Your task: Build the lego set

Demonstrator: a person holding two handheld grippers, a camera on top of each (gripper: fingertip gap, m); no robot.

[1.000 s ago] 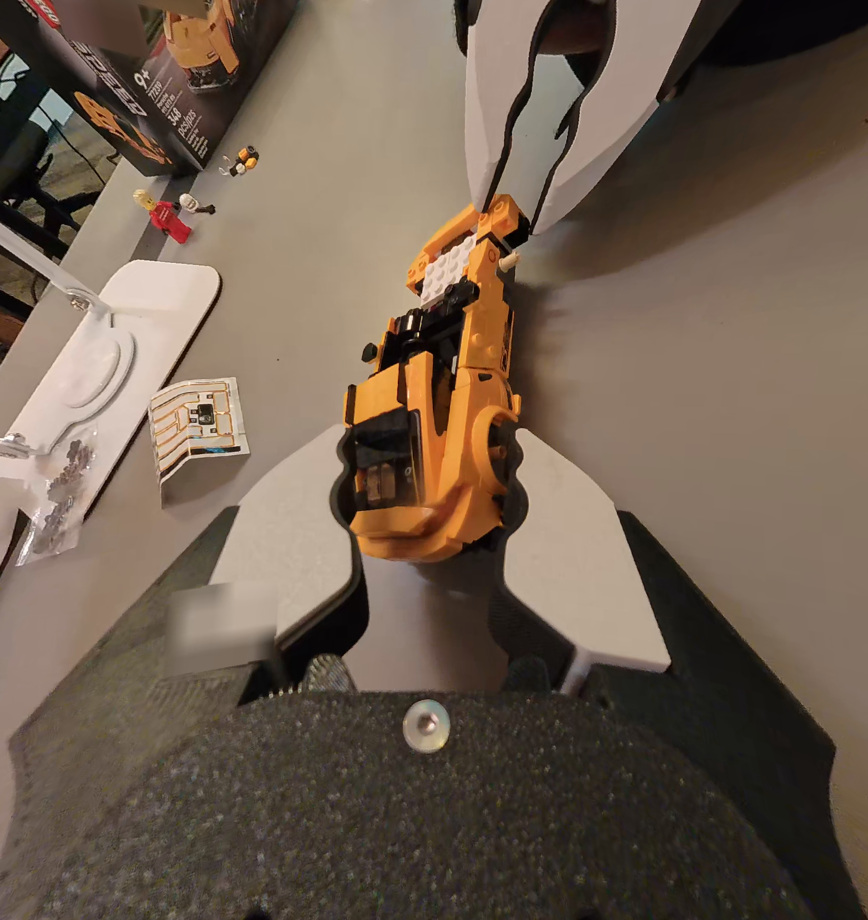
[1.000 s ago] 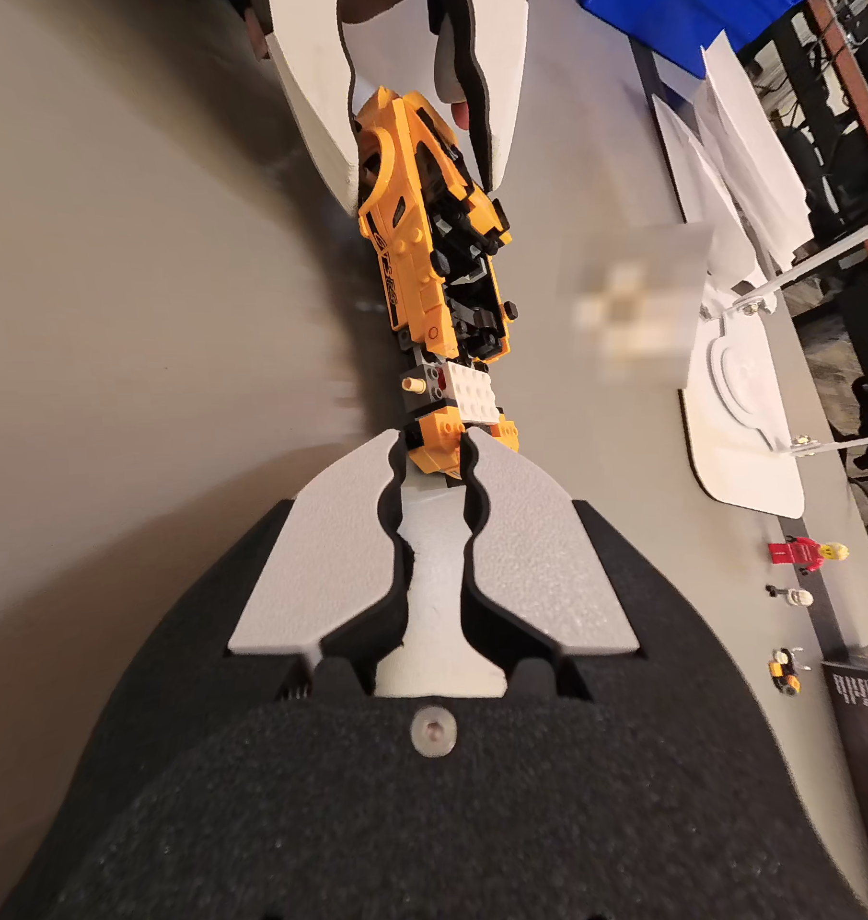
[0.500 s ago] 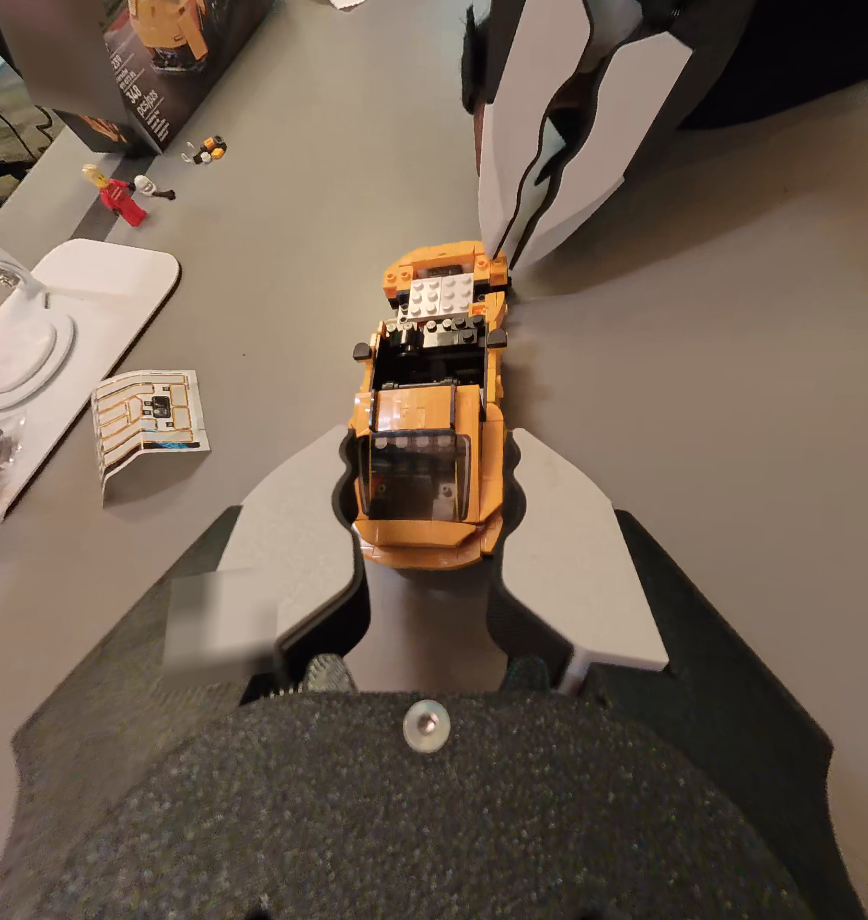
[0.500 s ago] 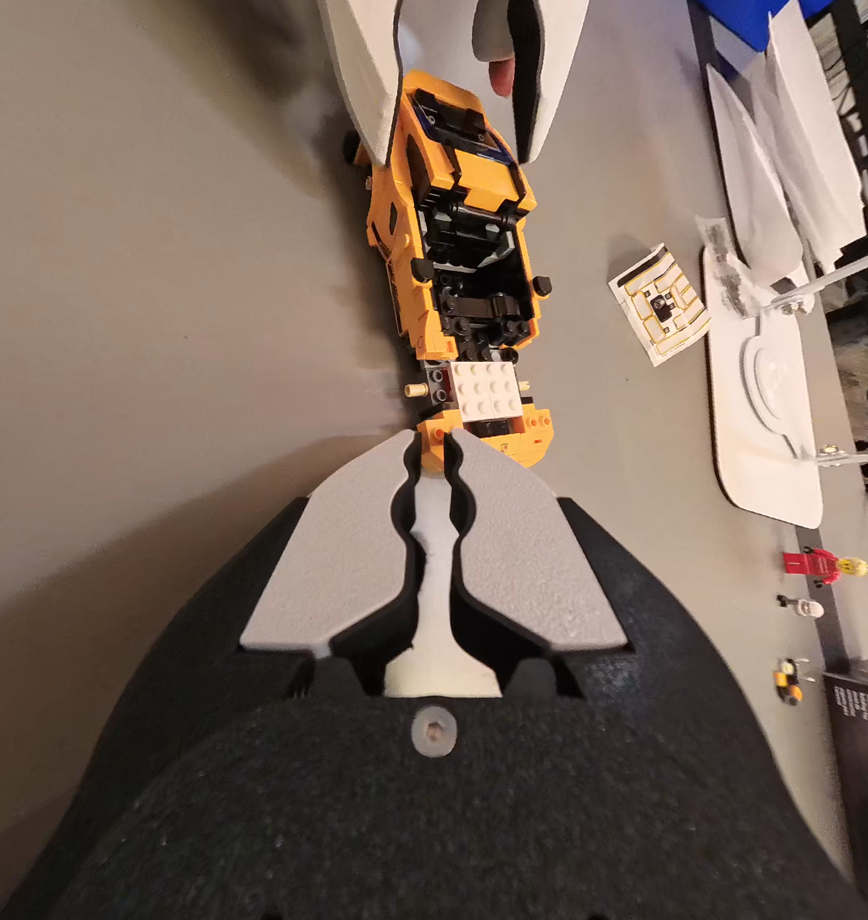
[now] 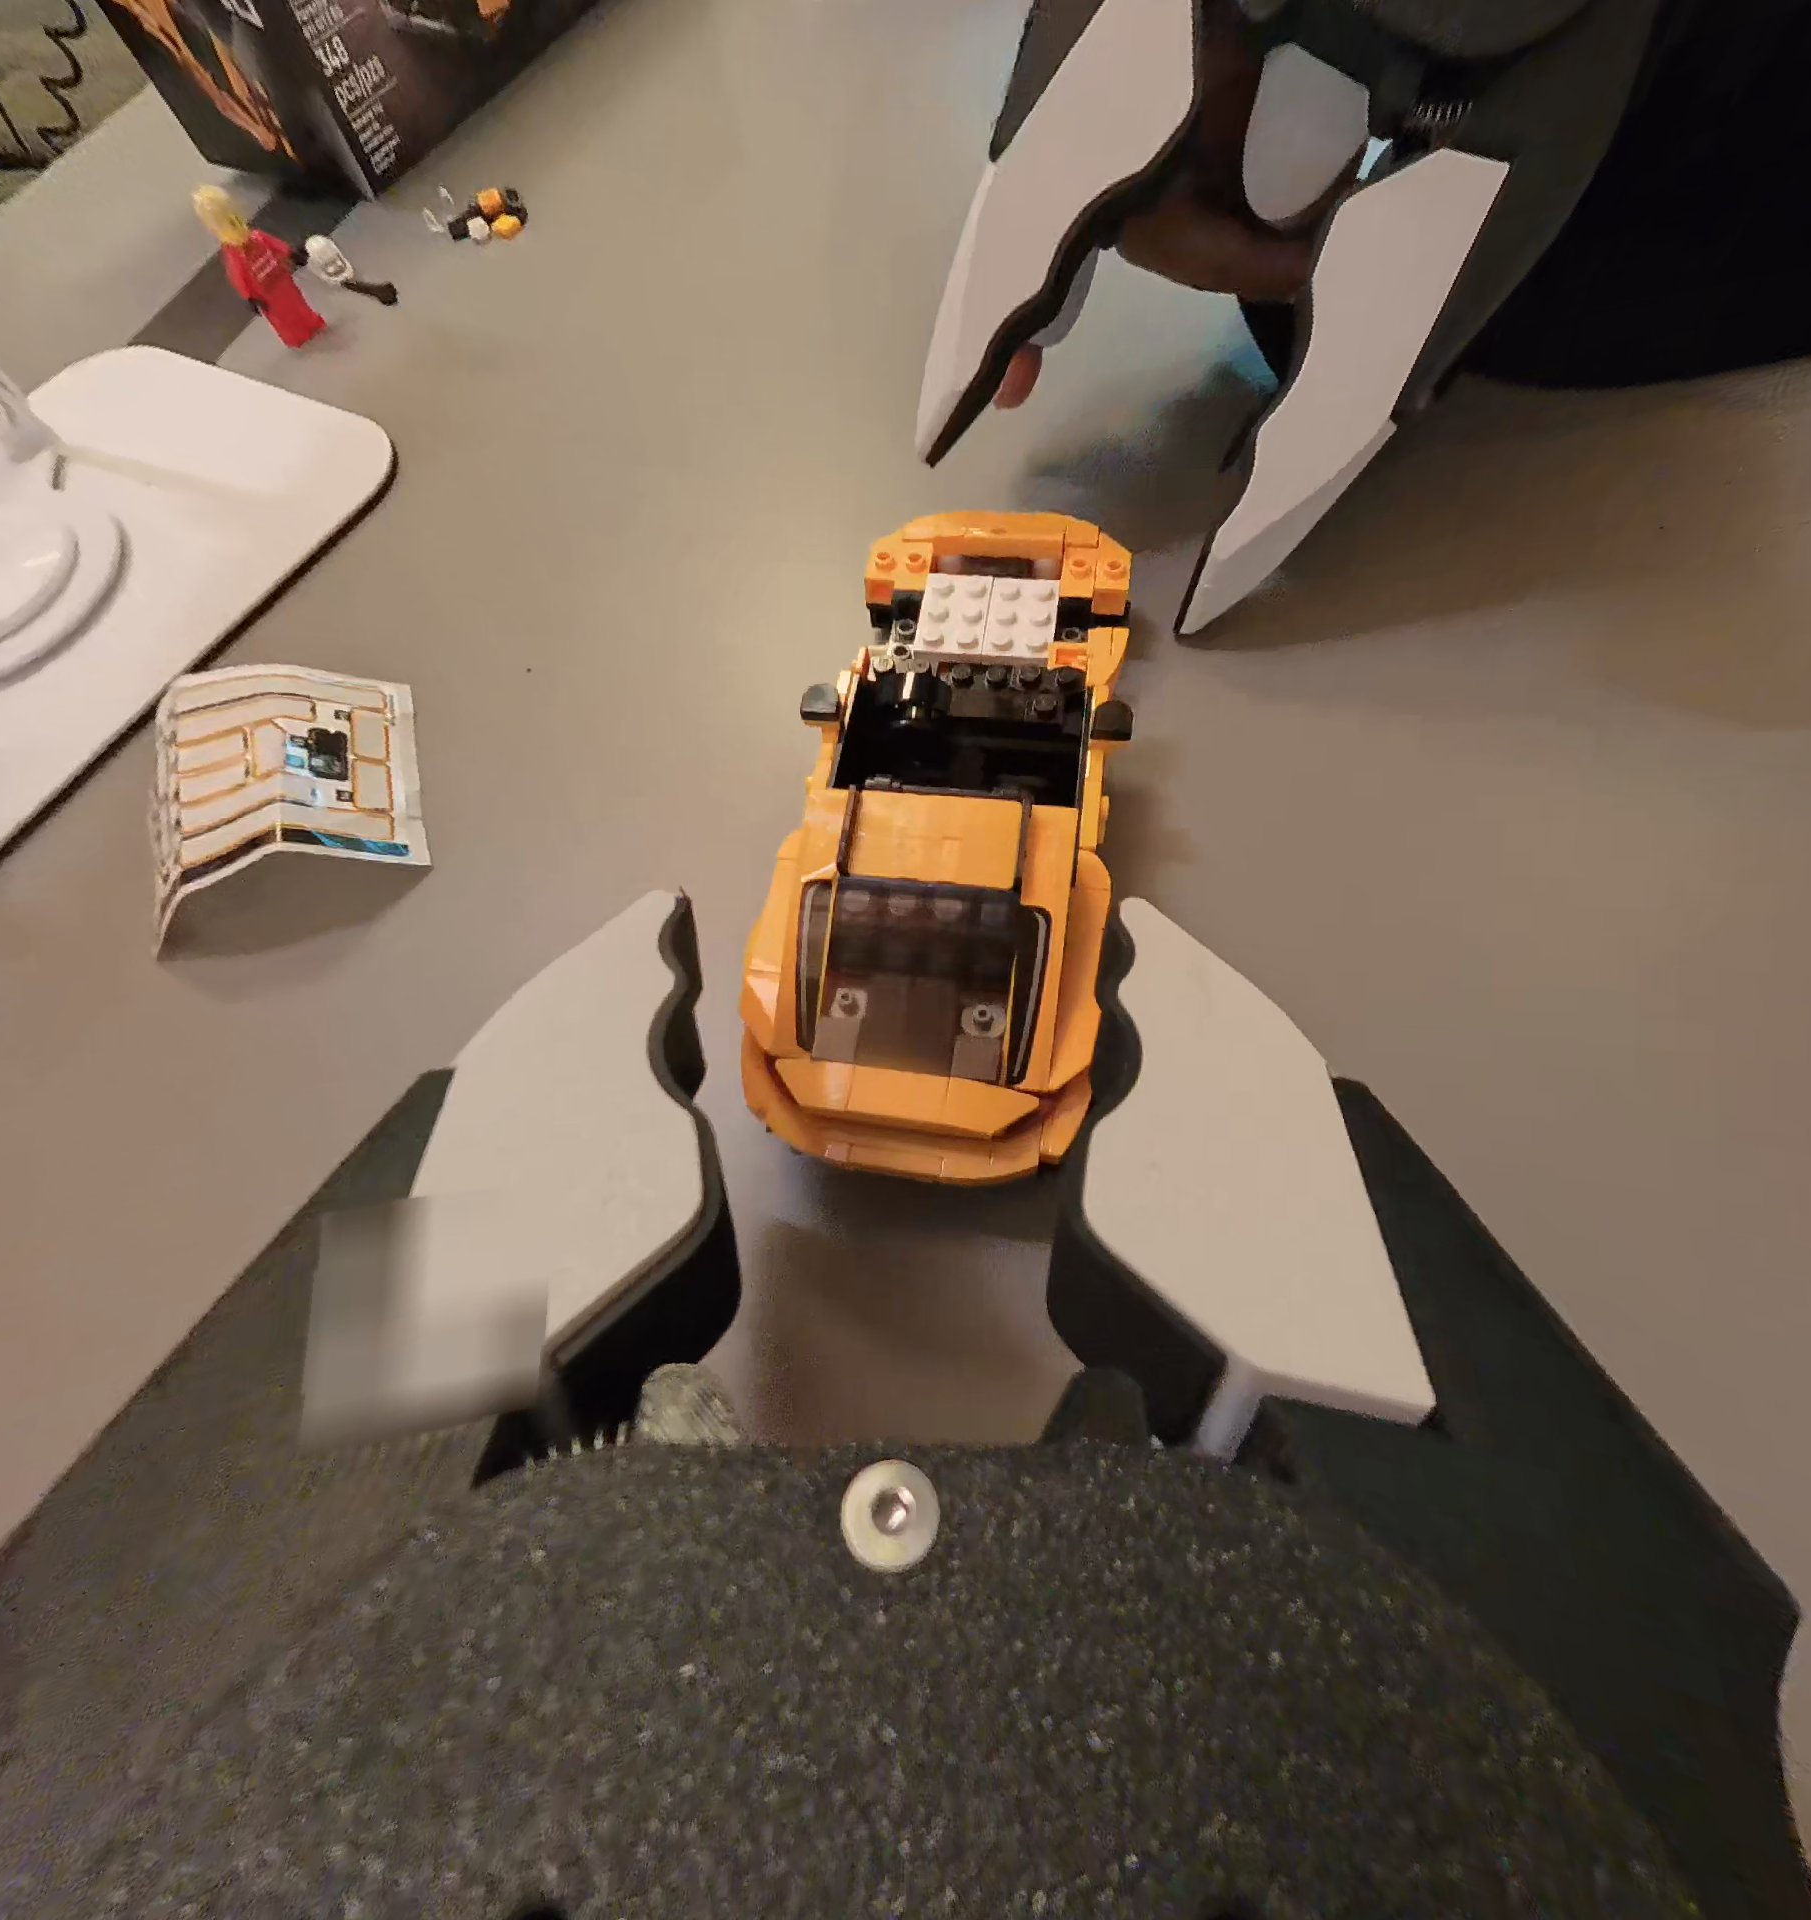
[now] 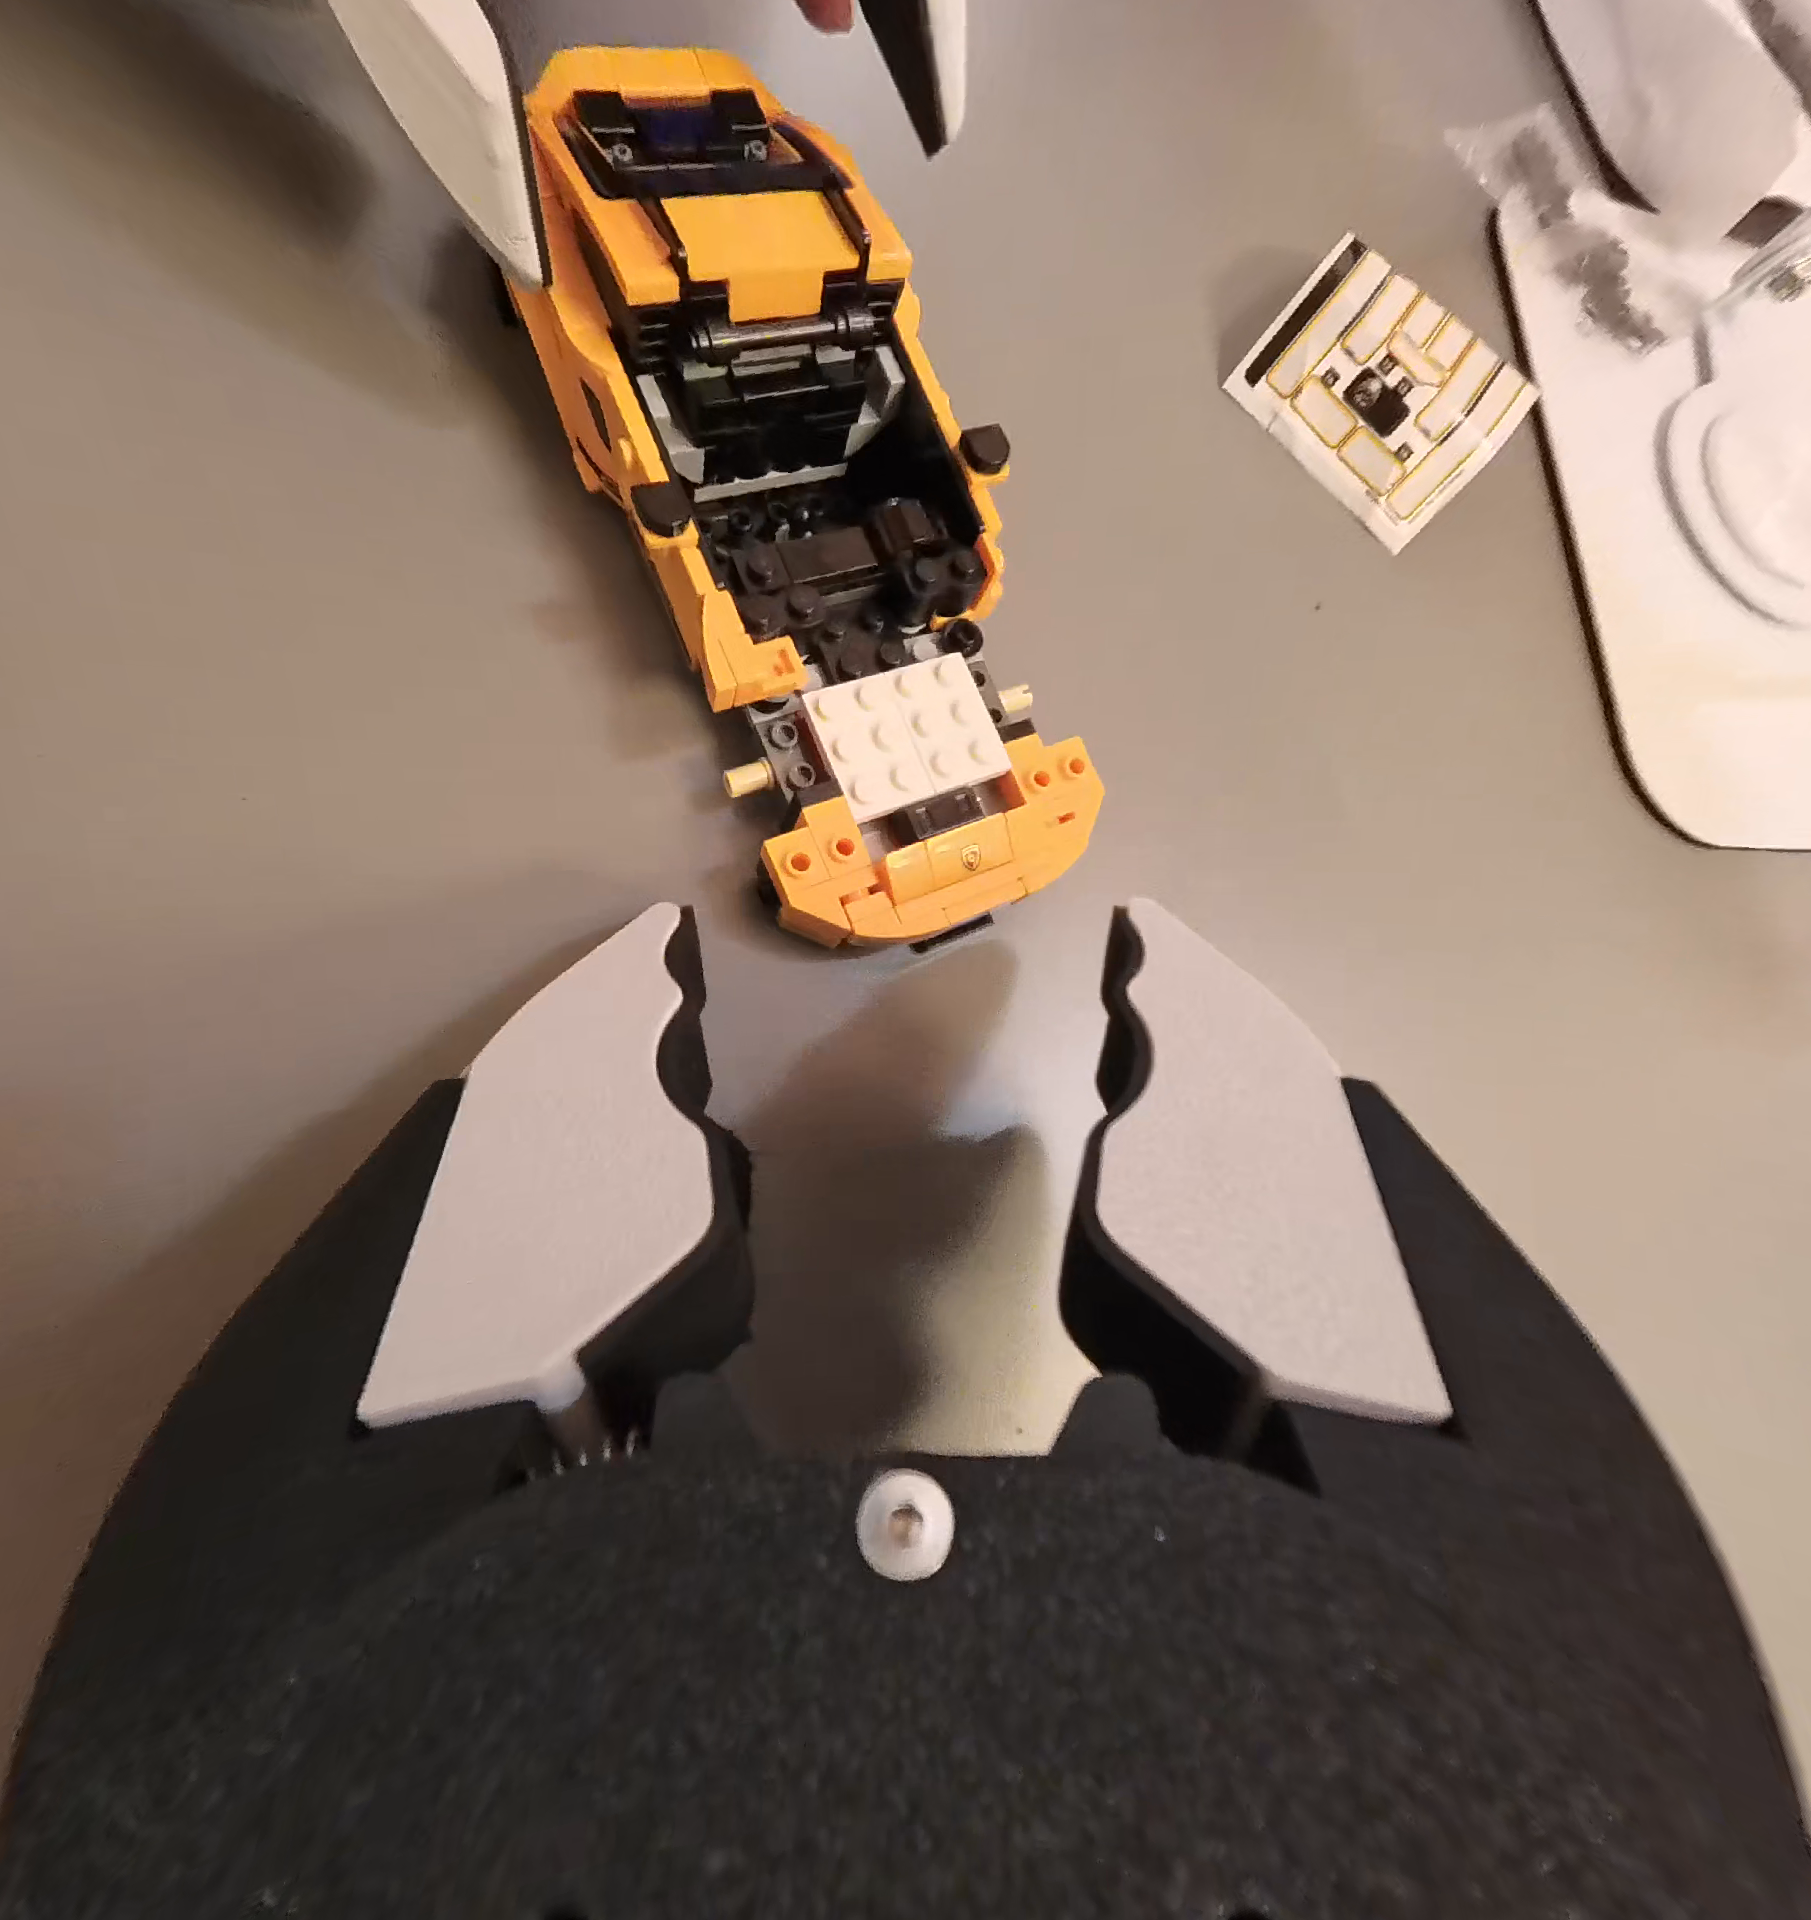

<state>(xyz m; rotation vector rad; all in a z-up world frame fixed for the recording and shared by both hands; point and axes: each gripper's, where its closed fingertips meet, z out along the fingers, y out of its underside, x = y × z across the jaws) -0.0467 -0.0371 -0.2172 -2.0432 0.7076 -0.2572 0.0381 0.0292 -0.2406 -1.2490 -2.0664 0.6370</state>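
Observation:
The part-built orange lego car (image 5: 932,883) stands upright on the grey table, with an open black cockpit and a white studded plate (image 5: 989,613) near its far end. My left gripper (image 5: 901,925) is open, its fingers on either side of the car's near end with a gap on the left side. My right gripper (image 5: 1057,535) is open just beyond the car's far end. In the right wrist view the car (image 6: 776,468) lies ahead of my open right gripper (image 6: 901,914), a little apart from it. The left gripper (image 6: 729,213) straddles the far end.
A curled sticker sheet (image 5: 288,779) lies left of the car. A white stand base (image 5: 153,499) is beyond it. A red minifigure (image 5: 262,265), small loose pieces (image 5: 490,213) and the set's box (image 5: 361,83) lie far left. A clear parts bag (image 6: 1566,239) rests on the base. About 12 cm separates my left fingertips from my right.
The car was held tilted between both grippers; now it sits flat on the table. Both grippers have opened and let go, and the right one has drawn back.

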